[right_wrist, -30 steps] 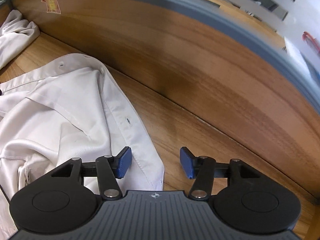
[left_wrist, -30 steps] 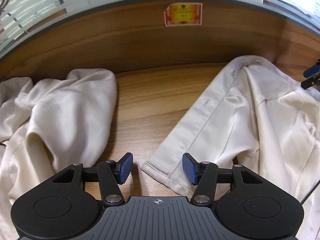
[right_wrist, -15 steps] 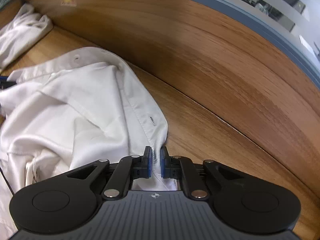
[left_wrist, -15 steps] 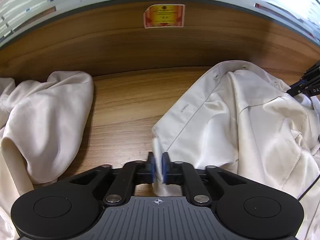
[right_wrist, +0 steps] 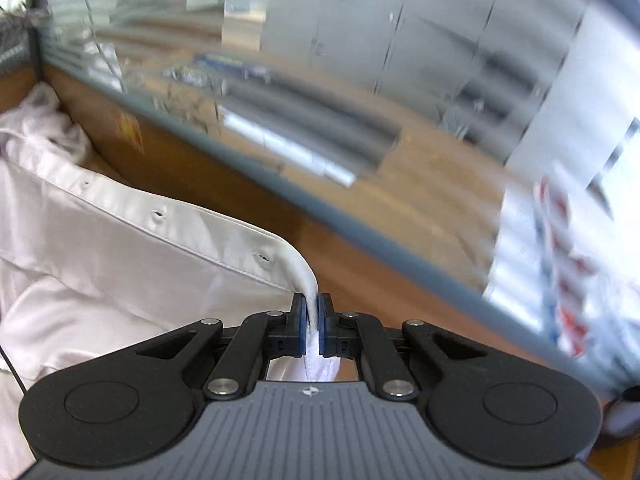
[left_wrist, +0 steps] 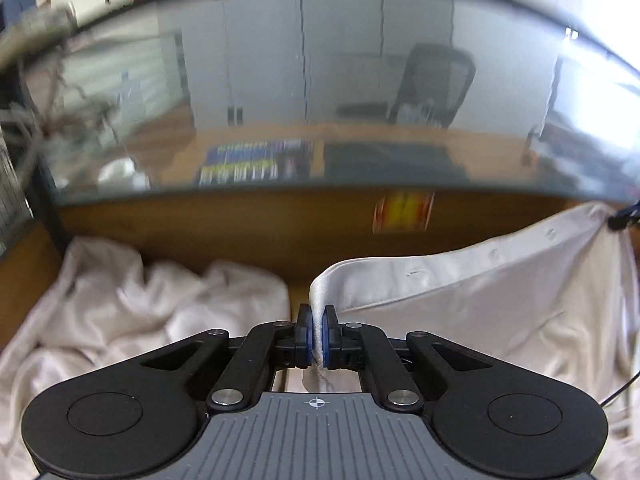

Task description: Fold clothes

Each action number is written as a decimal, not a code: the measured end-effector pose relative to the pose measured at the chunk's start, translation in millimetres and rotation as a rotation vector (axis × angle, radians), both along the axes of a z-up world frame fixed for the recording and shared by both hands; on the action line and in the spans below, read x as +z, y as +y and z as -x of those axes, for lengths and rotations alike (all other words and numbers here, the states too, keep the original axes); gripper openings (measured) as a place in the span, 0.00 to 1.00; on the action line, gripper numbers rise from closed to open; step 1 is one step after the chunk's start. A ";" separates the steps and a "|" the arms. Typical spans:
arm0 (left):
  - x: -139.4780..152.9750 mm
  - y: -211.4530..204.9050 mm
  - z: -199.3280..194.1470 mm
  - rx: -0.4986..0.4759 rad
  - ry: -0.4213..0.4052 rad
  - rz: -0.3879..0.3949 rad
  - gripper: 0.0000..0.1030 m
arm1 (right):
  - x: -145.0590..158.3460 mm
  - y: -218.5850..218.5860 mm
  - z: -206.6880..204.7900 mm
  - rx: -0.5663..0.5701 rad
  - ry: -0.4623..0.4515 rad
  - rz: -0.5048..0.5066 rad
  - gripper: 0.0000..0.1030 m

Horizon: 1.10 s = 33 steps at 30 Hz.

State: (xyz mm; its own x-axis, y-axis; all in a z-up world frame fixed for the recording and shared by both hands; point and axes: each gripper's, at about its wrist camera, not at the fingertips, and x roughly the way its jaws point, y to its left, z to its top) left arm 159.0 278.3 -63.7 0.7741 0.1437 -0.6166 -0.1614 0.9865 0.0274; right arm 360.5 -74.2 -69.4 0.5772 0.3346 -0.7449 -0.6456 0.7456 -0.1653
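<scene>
Lift step: left tool [left_wrist: 316,334] and right tool [right_wrist: 312,330] each clamped tight on the cream button-front shirt [left_wrist: 500,304], strung between them above the wooden tabletop [left_wrist: 294,294]. Next: spread it flat.

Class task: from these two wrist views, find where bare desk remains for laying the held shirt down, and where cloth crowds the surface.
Bare wood shows right of the white shirt, along the wooden back panel. A thin strip separates the crumpled garment from the shirt. Left is crowded. The left gripper and right gripper each pinch a shirt corner.
</scene>
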 end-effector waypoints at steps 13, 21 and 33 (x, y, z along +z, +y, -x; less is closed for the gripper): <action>62.1 -51.9 144.2 -0.282 0.011 0.068 0.06 | 33.9 -83.9 123.5 0.044 0.002 -0.007 0.06; 3.0 -98.5 207.8 -0.406 0.192 0.196 0.07 | -19.9 -112.7 218.3 -0.032 0.099 0.067 0.06; -46.8 -116.9 235.7 -0.453 0.322 0.206 0.21 | -62.0 -150.8 291.5 -0.092 0.215 0.102 0.22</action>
